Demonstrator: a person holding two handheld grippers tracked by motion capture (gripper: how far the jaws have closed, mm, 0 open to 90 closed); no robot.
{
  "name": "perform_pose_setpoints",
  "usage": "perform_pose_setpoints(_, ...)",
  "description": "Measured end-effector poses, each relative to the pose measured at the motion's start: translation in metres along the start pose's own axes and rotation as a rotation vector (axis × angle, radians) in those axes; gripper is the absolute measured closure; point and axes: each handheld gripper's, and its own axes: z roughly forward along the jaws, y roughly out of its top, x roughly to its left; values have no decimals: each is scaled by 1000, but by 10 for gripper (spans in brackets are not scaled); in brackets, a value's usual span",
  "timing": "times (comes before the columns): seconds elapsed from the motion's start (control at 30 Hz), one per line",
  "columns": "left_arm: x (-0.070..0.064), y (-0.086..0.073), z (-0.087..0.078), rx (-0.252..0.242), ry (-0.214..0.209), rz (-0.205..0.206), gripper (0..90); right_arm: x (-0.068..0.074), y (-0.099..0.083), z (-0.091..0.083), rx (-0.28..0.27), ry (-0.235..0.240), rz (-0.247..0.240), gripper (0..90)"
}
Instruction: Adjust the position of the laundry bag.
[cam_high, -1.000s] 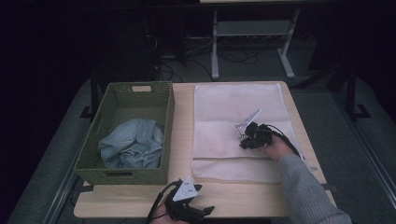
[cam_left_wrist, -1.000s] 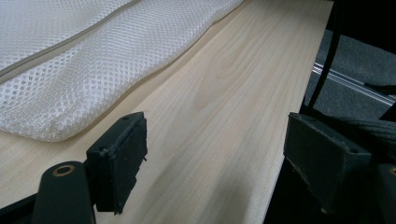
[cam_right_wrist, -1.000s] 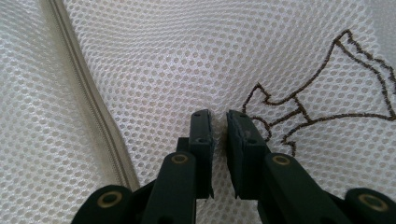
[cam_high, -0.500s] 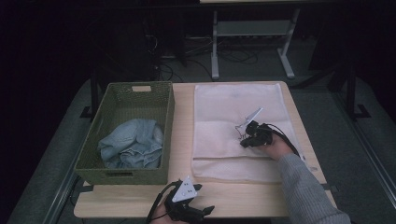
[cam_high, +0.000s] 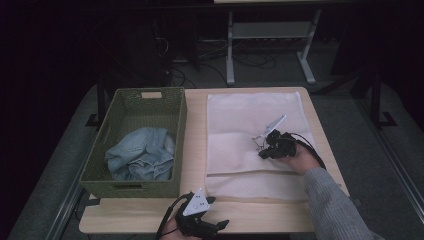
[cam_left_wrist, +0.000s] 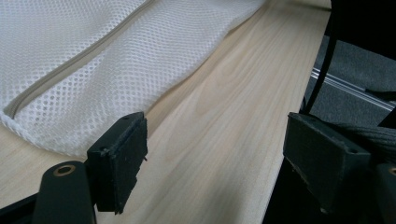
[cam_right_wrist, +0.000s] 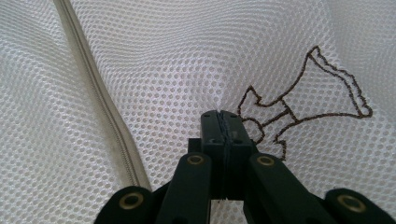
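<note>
A white mesh bag (cam_high: 250, 115) lies flat on the right half of the wooden table (cam_high: 195, 150). My right gripper (cam_high: 262, 149) rests on the bag's middle, jaws shut on a pinch of its mesh; the right gripper view has the jaw tips (cam_right_wrist: 222, 116) pressed together against the mesh bag (cam_right_wrist: 163, 60), beside a brown stitched outline (cam_right_wrist: 327, 93) and the zipper (cam_right_wrist: 100, 102). At the table's front edge my left gripper (cam_high: 220, 226) stands open, empty. In the left gripper view, that gripper (cam_left_wrist: 215, 140) hovers over bare wood near the mesh bag's (cam_left_wrist: 93, 56) corner.
A green woven basket (cam_high: 180, 130) stands on the table's left half with crumpled blue denim (cam_high: 140, 157) inside. A grey sleeve (cam_high: 330, 205) reaches in from the bottom right. Beyond the table are dark floor, cables and a desk frame (cam_high: 230, 55).
My right gripper has shifted slightly farther from the person while staying shut on the mesh. The left gripper has held still.
</note>
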Motion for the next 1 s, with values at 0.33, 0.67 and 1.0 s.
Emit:
perform_pose_setpoints(0.33, 0, 0, -1, -3, 0, -4, 213, 15, -4, -4, -10, 11, 7, 890)
perform_pose_setpoints(0.67, 2, 0, -1, -4, -2, -9, 213, 25, -11, -4, -18, 15, 20, 886)
perform_pose_setpoints(1.0, 2, 0, -1, -2, -1, -11, 213, 30, -14, -5, -35, 27, 24, 864)
